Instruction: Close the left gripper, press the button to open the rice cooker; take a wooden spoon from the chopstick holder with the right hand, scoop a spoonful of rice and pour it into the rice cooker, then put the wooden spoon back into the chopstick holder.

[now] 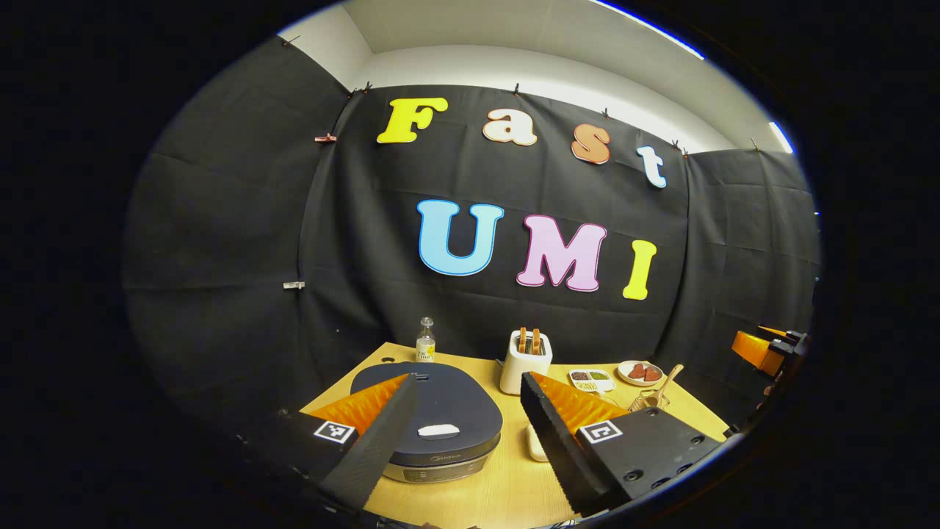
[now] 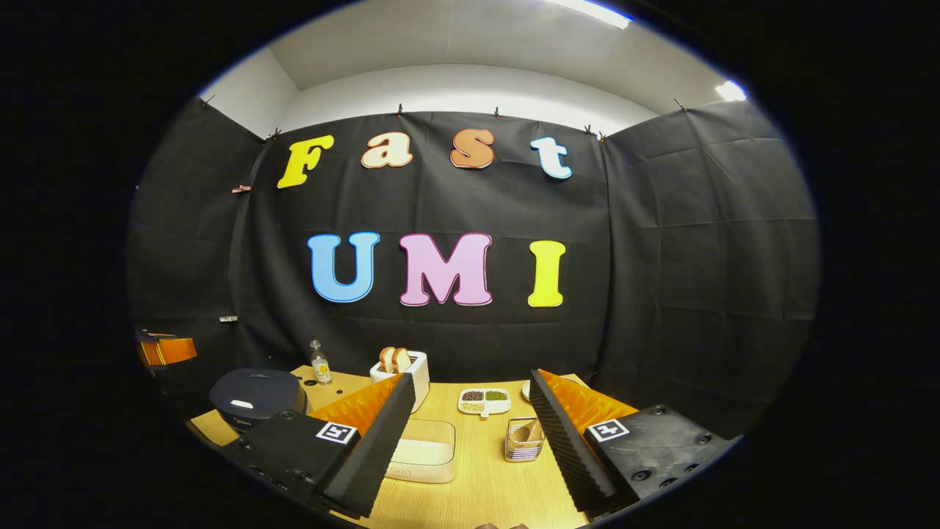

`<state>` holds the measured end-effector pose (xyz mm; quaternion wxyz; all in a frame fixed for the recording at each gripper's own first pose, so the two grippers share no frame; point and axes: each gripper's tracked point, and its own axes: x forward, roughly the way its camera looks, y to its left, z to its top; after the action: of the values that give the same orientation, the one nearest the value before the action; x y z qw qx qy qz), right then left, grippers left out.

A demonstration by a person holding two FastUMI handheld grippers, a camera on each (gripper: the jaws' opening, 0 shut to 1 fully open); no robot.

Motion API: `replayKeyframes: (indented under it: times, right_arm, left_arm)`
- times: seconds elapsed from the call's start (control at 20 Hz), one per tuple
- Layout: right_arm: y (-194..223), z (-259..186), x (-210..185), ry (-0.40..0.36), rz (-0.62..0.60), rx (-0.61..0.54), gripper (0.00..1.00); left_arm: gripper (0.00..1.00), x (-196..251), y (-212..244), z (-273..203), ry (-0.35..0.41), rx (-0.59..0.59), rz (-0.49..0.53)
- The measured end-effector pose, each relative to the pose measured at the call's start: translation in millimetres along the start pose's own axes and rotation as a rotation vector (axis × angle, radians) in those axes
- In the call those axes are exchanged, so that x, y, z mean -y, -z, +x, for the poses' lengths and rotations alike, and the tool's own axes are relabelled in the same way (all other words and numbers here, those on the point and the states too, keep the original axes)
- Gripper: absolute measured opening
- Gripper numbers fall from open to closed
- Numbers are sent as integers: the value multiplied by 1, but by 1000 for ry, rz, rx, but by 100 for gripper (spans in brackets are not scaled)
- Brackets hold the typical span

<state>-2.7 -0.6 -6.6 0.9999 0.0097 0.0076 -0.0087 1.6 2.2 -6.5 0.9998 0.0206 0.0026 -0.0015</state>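
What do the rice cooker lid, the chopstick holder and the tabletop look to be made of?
Rice cooker lid: dark, smooth, matte, likely plastic, with soft sheen. Chopstick holder: see-through mesh or wire look, probably metal, too small to be sure. Tabletop: pale wood-grain surface, wood or laminate, streaks along its length.

The left gripper view looks from above the near edge of the table (image 1: 507,485), facing the back wall, close over the rice cooker (image 1: 429,419) at lower centre, which lies between its own fingers. The right gripper view faces the same wall from farther right; there the rice cooker (image 2: 253,397) sits at lower left. Both views share the toaster (image 1: 525,360) (image 2: 404,371), bottle (image 1: 425,342) (image 2: 319,365) and divided dish (image 1: 591,379) (image 2: 484,400).
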Motion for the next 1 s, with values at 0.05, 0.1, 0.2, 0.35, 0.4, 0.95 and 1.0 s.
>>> replayKeyframes:
  times: [0.05, 0.1, 0.2, 0.35, 0.4, 0.95, 1.0]
  right_arm:
    - [1, -1, 0, 2, 1, 1, 98]
    - [0, -1, 2, 8, -4, 7, 98]
    - [0, -1, 3, 10, -24, 16, 98]
    - [5, 0, 0, -18, -48, 3, 98]
    - [10, -1, -1, -30, -56, -11, 98]
    - [14, -1, -11, -45, -76, -33, 98]
    - [13, 1, -11, -47, -78, -31, 98]
  left_arm:
    - [95, 0, 1, -1, 2, 0, 2]
    - [95, 0, 1, 0, 4, -2, 3]
    - [95, 0, 4, 1, 10, -8, 4]
    - [95, 0, 9, 3, 22, -25, 8]
    - [95, -1, 9, 3, 26, -30, 14]
    - [80, -12, 15, 17, 48, -86, 51]
    - [67, -13, 16, 19, 54, -101, 46]
